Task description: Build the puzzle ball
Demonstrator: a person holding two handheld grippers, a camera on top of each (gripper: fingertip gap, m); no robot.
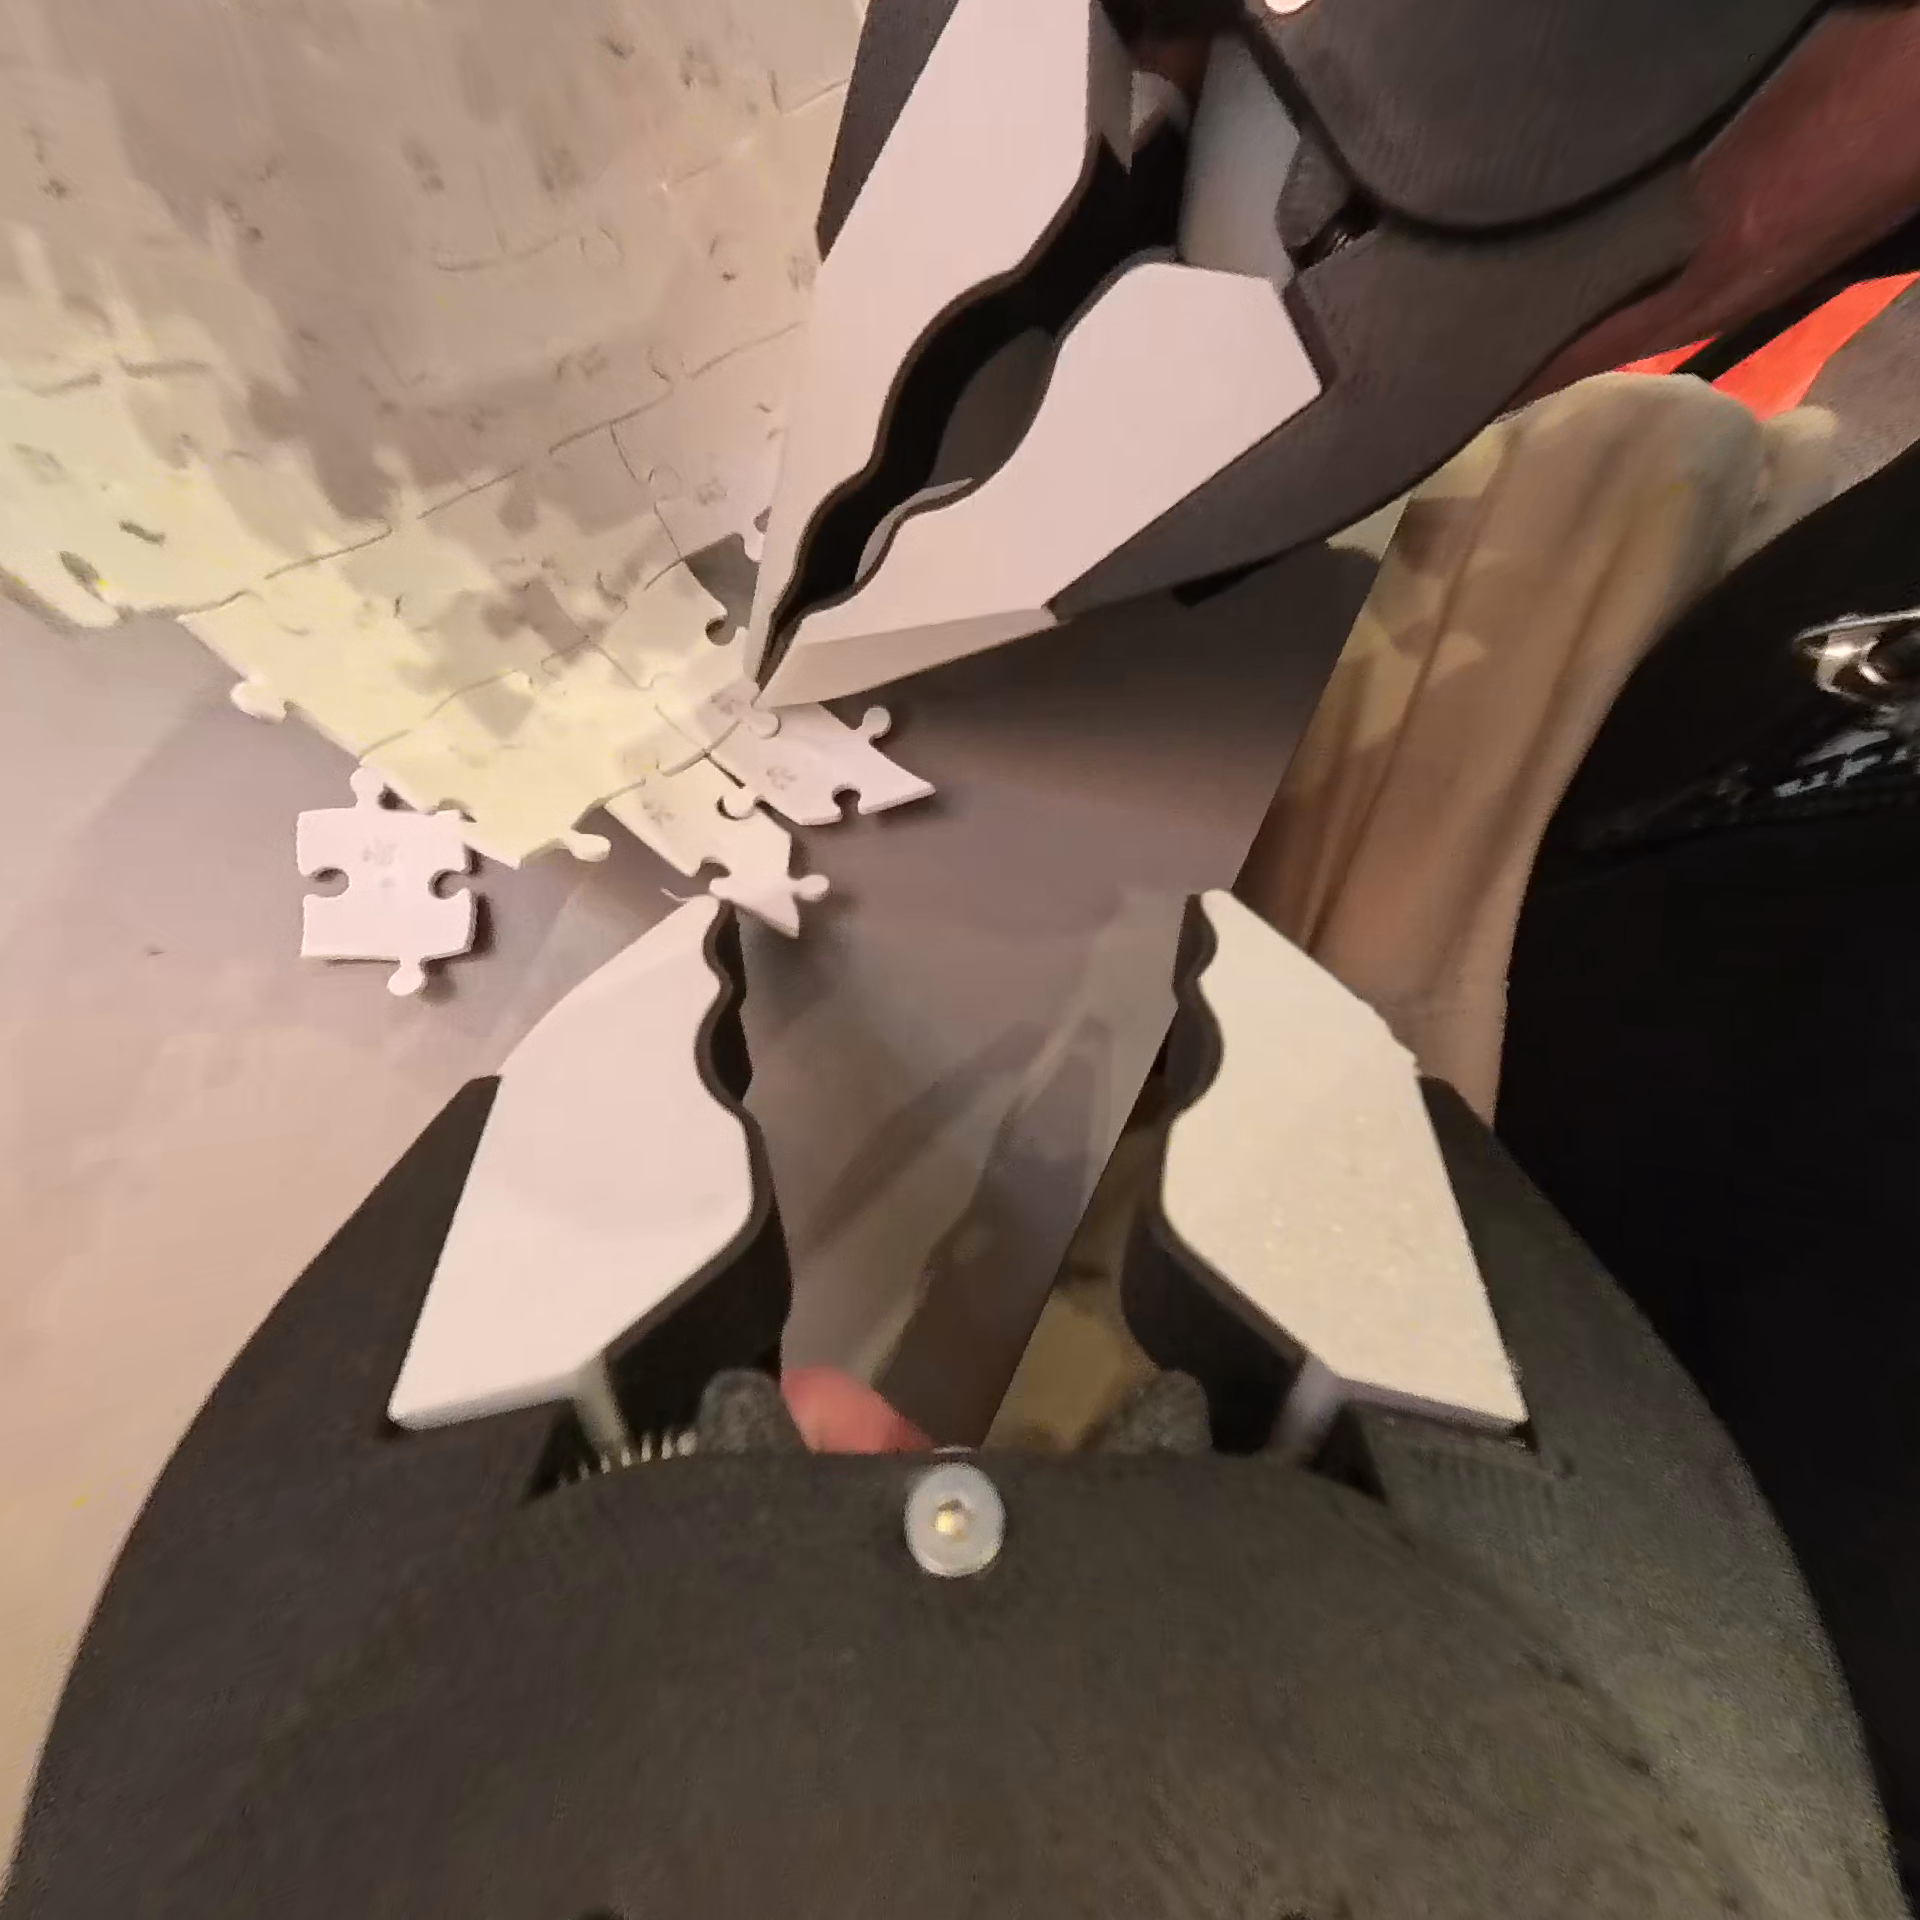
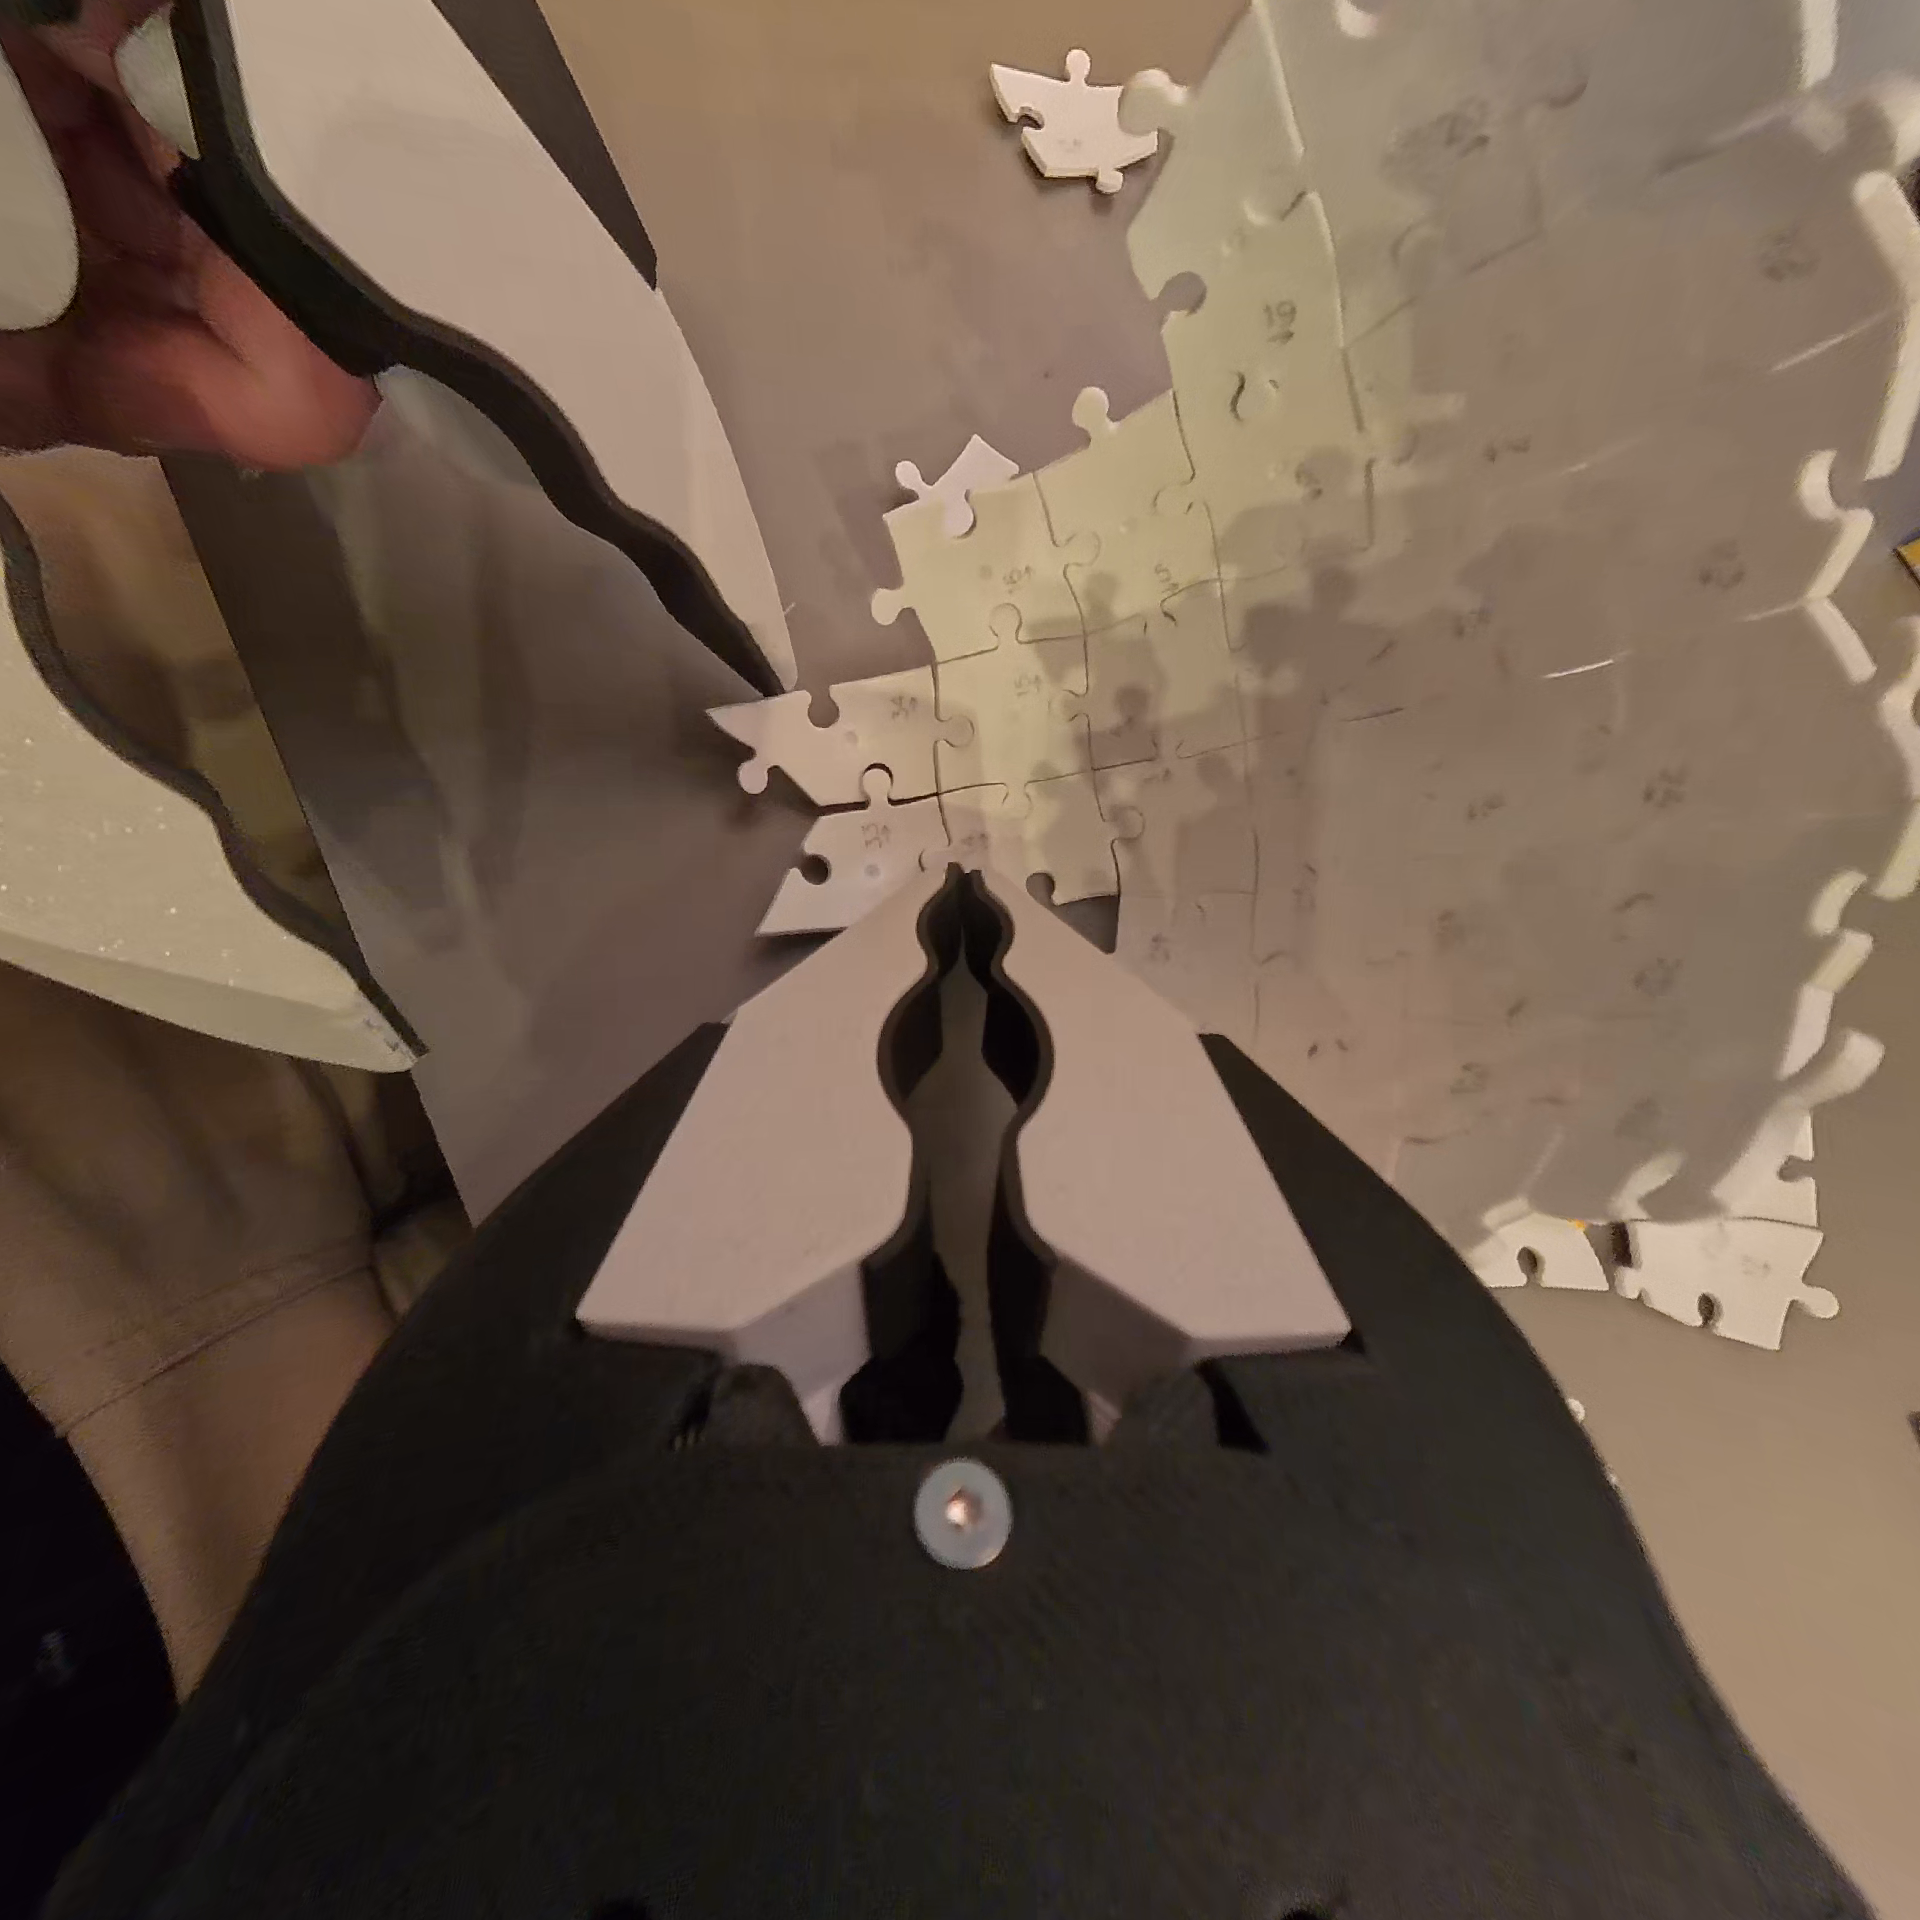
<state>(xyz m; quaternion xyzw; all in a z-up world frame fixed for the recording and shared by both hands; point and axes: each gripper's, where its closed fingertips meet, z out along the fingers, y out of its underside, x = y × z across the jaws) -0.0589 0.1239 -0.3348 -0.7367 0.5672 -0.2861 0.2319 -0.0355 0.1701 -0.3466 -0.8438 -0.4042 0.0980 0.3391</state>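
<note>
The puzzle ball is a half-built curved shell of pale interlocked pieces (image 2: pixel 1351 675), with its inner side facing me and its edge low over the grey table (image 2: pixel 883 260). It also shows in the left wrist view (image 1: pixel 364 416). My right gripper (image 2: pixel 962 881) is shut, its tips pinching the shell's near edge; it enters the left wrist view from above (image 1: pixel 767 673). My left gripper (image 1: pixel 961 912) is open and empty, just short of the shell's lowest pieces (image 1: pixel 758 862). It shows in the right wrist view at the left (image 2: pixel 592 868).
A loose piece (image 1: pixel 384 899) lies on the table (image 1: pixel 156 1143) left of my left gripper. More loose pieces lie at the far side (image 2: pixel 1070 114) and at the right (image 2: pixel 1714 1288). A person's beige clothing (image 1: pixel 1403 779) and a black bag (image 1: pixel 1714 1143) are close on the right.
</note>
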